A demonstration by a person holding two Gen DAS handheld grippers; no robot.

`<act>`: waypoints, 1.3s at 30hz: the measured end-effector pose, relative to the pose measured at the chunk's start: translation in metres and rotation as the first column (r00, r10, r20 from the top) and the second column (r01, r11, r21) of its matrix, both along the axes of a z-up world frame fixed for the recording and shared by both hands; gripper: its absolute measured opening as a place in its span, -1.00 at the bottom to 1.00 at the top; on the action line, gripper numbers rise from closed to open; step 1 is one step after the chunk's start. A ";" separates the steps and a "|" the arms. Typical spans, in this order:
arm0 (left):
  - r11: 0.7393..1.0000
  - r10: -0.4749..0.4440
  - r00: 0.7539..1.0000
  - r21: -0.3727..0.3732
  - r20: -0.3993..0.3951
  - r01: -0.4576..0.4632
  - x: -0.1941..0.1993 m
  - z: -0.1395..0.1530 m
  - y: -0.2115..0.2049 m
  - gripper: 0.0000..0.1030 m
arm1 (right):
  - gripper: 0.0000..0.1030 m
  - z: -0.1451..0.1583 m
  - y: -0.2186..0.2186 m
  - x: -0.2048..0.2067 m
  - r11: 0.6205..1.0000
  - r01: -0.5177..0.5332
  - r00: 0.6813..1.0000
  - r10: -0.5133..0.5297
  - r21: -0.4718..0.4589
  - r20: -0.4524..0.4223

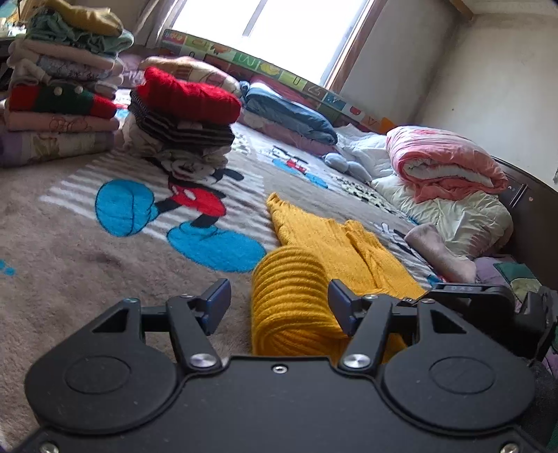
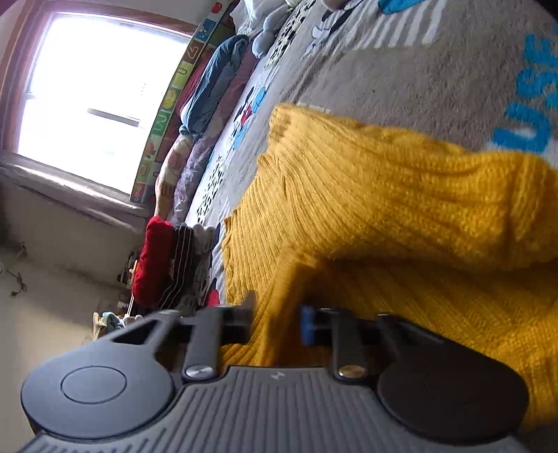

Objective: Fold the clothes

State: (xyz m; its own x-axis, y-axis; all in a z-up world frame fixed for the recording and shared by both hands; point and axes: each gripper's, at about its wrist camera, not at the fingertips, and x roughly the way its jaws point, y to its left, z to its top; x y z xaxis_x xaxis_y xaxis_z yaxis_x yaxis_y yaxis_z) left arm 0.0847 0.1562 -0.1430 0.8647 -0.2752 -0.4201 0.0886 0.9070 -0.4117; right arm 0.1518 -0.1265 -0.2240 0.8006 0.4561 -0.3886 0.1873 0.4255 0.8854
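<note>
With the right tool (image 2: 277, 322) clamped on the yellow sweater (image 2: 383, 209) and the left tool (image 1: 279, 303) apart around its rolled edge, better clamp left before lifting evenly.

Daylight comes in through the window (image 1: 279, 31), which is so bright that it is burned out to white in both views. The room is evenly lit, with only soft shadows on the bed blanket (image 1: 87, 251). The fisheye bends the edges and darkens the corners. My right view is tilted and blurred, mostly on the yellow sweater (image 2: 383, 209).
</note>
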 end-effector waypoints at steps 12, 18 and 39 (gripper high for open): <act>0.996 -0.090 0.994 0.015 -0.055 0.091 -0.006 -0.008 -0.017 0.33 | -0.78 0.087 -0.017 0.026 0.972 -0.151 0.936 0.200 -0.180 0.290; 0.978 -0.141 0.989 0.146 -0.045 0.146 -0.017 -0.008 -0.057 0.31 | -0.78 0.136 -0.040 0.044 0.943 -0.186 0.890 0.281 -0.277 0.359; 0.762 -0.355 0.935 0.580 0.004 0.288 -0.030 -0.020 -0.151 -0.61 | -0.79 0.120 -0.151 0.018 0.960 -0.028 0.929 0.128 -0.278 0.348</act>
State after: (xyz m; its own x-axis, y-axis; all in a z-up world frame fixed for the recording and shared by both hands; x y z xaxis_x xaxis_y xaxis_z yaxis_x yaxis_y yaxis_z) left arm 0.0547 0.0047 -0.1626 0.8169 -0.2898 -0.4986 0.4295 0.8827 0.1906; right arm 0.1696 -0.2779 -0.1041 0.8745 0.4438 -0.1956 -0.1656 0.6524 0.7395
